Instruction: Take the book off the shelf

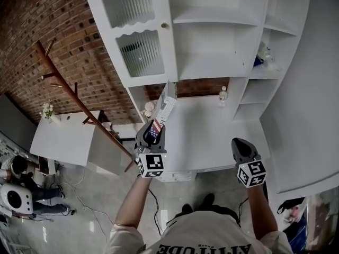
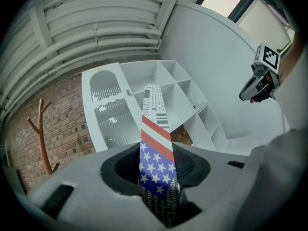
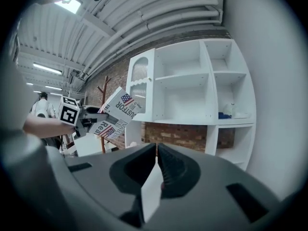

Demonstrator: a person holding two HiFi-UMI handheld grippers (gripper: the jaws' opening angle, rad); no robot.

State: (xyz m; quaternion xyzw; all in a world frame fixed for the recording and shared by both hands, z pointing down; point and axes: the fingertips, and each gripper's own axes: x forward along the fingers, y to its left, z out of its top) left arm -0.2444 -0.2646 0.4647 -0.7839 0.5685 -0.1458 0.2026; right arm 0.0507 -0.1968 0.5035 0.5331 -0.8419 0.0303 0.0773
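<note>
My left claw (image 1: 154, 130) is clamped on the lower end of the book (image 1: 162, 110), pads pressing both covers, the flag-printed spine facing the left gripper view. The book is already out of the shelf (image 1: 222, 70) and touches none of it. It hangs in the air over the left edge of the desk (image 1: 212, 136).

Its long axis runs straight out from the jaws, away from me and toward the shelf's lower left bay, and the free end is leaning a little to the right. My right claw (image 1: 239, 142) sits well apart at the desk's front right. Its jaws are closed together and I can't see anything in them.

Only the left hand carries the book, so I judge the next move is its alone: draw back along that axis, or lower the book flat onto the desk just beside it
</note>
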